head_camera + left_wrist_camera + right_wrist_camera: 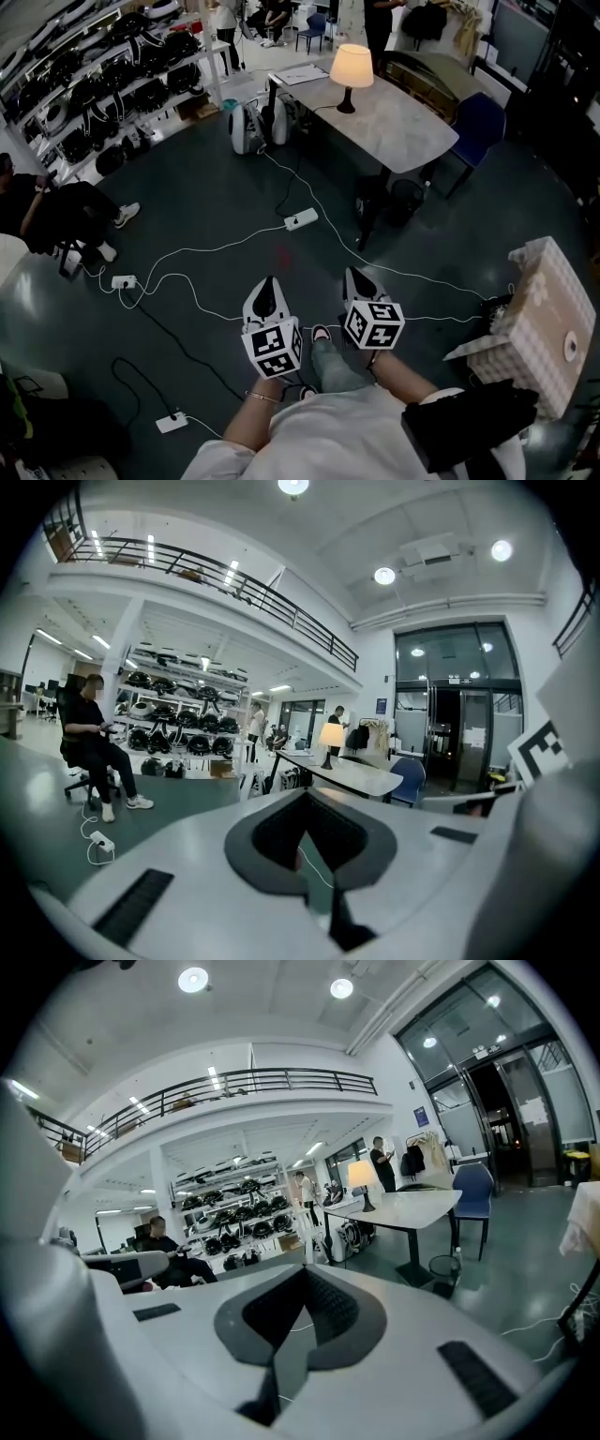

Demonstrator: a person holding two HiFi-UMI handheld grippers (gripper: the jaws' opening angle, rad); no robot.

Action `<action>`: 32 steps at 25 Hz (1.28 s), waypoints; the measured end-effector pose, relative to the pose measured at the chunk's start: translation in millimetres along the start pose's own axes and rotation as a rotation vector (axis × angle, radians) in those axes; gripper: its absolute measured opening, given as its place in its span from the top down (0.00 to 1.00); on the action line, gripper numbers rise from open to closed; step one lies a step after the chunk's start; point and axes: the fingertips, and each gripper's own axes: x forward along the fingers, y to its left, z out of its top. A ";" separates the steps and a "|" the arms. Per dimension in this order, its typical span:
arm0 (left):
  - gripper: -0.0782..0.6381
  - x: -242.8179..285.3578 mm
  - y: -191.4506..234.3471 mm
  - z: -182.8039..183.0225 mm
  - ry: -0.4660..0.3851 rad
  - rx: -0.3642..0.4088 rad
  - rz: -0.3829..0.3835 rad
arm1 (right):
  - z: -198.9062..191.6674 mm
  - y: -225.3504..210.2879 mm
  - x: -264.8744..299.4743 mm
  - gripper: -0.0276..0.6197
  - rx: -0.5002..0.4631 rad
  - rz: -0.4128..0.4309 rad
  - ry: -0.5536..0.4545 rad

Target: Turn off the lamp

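The lamp (352,70) stood lit and upright, shade over a dark base, near the far end of the pale table (403,141) at the top of the head view, a little right of centre. That put it well apart from both tools, which sat low in the frame. The left gripper (266,286) and the right gripper (355,277) both pointed up the frame toward it, and each had its jaws clenched together on nothing. The right one lay almost straight below the lamp in the head view and looked the nearer – the left was offset further to the left. In the left gripper view the lamp (331,735) showed just right of centre above the jaws; in the right gripper view it (362,1176) sat further right. The switch could not be made out, and an open stretch of cable-strewn floor (206,187) would likely have to be crossed first.
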 end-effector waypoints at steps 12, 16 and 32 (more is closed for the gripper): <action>0.90 122.5 12.9 36.5 -0.029 0.004 0.041 | 62.5 -18.8 127.6 0.96 -0.019 0.058 -0.024; 0.90 166.6 9.9 51.1 -0.040 0.012 0.044 | 82.9 -32.4 165.5 0.96 -0.017 0.069 -0.027; 0.90 268.1 18.4 54.8 0.005 -0.021 0.095 | 107.1 -69.5 263.3 0.96 -0.017 0.089 0.035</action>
